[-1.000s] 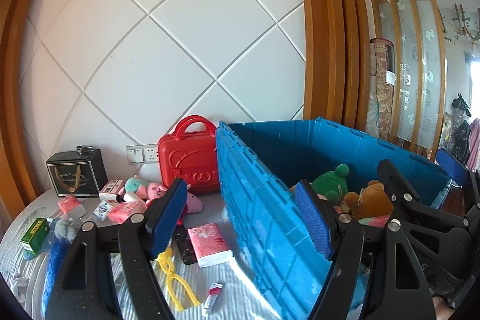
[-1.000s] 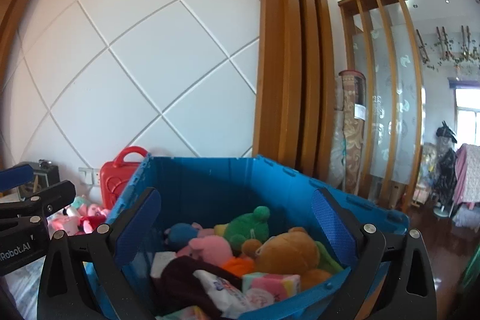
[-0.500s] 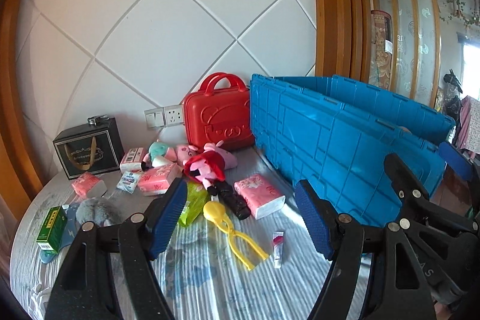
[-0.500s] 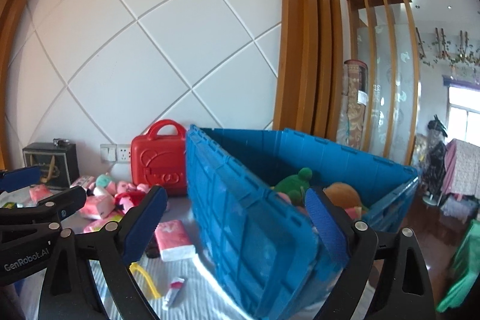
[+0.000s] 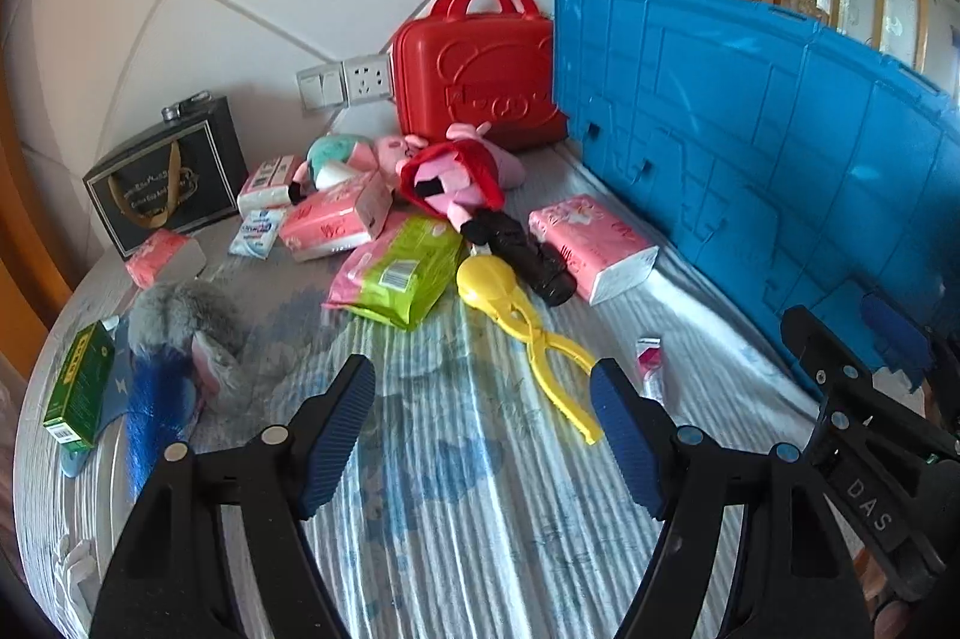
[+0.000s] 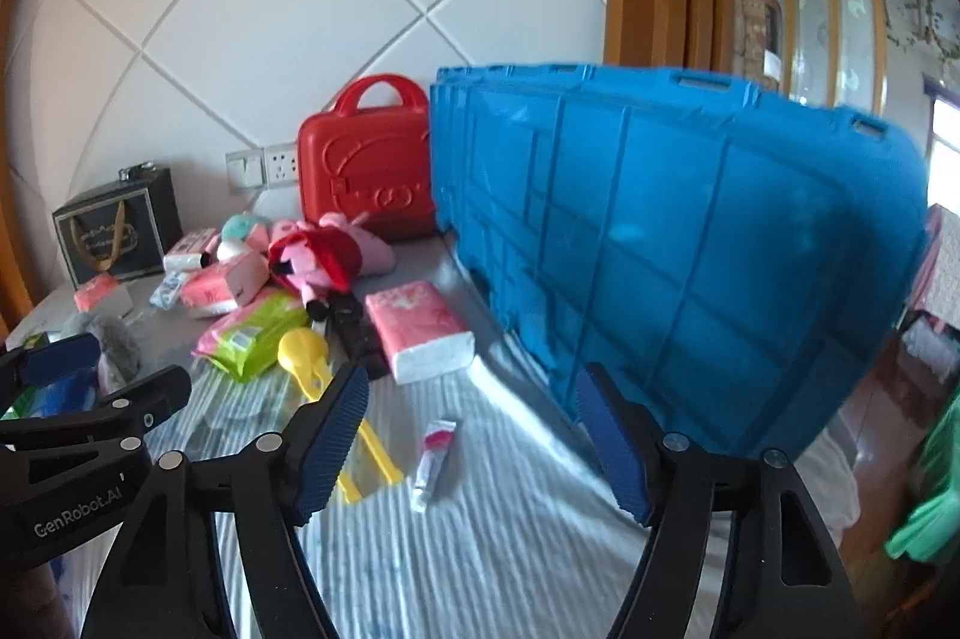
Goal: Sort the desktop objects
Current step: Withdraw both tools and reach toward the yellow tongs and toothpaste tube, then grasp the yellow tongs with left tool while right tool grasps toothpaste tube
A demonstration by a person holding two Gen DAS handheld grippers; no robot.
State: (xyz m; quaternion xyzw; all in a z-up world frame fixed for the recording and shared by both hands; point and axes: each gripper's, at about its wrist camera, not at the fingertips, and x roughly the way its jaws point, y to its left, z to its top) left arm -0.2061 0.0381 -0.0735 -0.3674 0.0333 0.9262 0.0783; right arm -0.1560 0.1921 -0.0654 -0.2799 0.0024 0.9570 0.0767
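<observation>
Loose objects lie on a striped cloth left of a tall blue crate (image 5: pixel 750 147), which also shows in the right wrist view (image 6: pixel 672 243). They include a yellow plastic clip toy (image 5: pixel 522 333), a pink tissue pack (image 5: pixel 591 246), a green wipes pack (image 5: pixel 402 273), a pink plush in a red hood (image 5: pixel 456 177) and a small pink tube (image 5: pixel 649 369). My left gripper (image 5: pixel 483 435) is open and empty above the cloth, just short of the yellow toy. My right gripper (image 6: pixel 471 444) is open and empty, with the pink tube (image 6: pixel 435 459) between its fingers' line.
A red toy suitcase (image 5: pixel 474 63) stands against the wall beside the crate. A black gift bag (image 5: pixel 165 177) stands at the back left. A grey plush (image 5: pixel 180 321), a green box (image 5: pixel 81 381) and more tissue packs (image 5: pixel 330 219) lie on the left.
Both grippers have dropped from above the crate's opening and swung left and down toward the cloth. The crate's inside is no longer seen. Both stay open.
</observation>
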